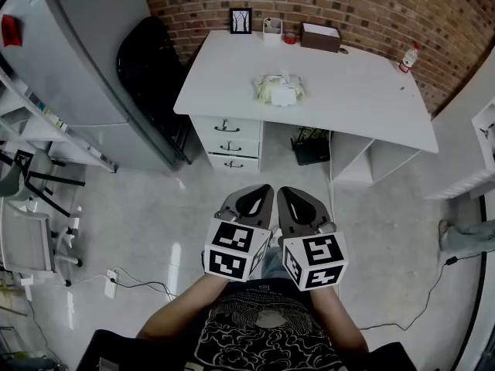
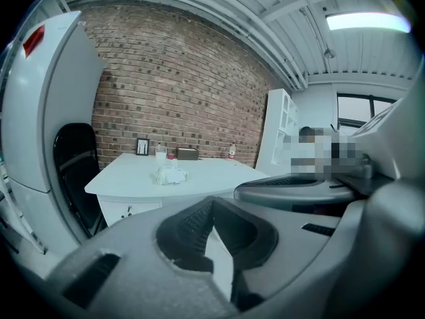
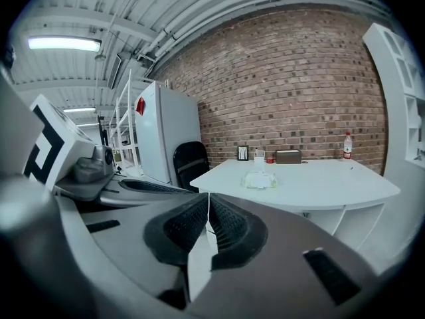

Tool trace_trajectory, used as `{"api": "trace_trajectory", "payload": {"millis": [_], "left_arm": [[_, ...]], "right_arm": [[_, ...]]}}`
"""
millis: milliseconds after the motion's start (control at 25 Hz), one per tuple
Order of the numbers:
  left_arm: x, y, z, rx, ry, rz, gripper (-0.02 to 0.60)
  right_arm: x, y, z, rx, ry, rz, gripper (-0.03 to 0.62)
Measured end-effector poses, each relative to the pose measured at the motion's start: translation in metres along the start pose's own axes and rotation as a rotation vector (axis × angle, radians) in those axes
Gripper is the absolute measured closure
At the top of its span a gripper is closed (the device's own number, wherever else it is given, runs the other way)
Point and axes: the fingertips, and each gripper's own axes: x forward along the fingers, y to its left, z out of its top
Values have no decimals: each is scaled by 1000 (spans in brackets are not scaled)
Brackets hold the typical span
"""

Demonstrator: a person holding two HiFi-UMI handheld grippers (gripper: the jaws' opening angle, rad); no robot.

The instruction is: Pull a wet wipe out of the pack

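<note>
The pack of wet wipes (image 1: 279,90) lies on the white desk (image 1: 371,99) in the upper middle of the head view, in front of the brick wall (image 1: 371,6). Both the left gripper (image 1: 256,197) and the right gripper (image 1: 297,199) sit side by side at lower centre, well apart from the pack. Each has its jaws pressed together on nothing.

Grey hand-held grippers (image 1: 265,189) (image 1: 284,191), marker cubes (image 1: 232,250) (image 1: 315,261), printed T-shirt (image 1: 255,332)
</note>
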Motion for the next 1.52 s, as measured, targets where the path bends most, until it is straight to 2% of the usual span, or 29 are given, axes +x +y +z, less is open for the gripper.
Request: {"api": "trace_trajectory", "payload": {"millis": [560,880,1200,1520], "left_arm": [[115,22,39,-6,54,11,569],[167,32,53,-11,75,45,569],[199,37,66,-22,86,83,569],[208,45,71,-24,91,102,569]], "right_arm": [[75,-96,24,38,40,18,576],[109,-138,34,42,57,62,576],[130,-168,46,24,58,98,576],[142,-173,49,27,62,121,576]]}}
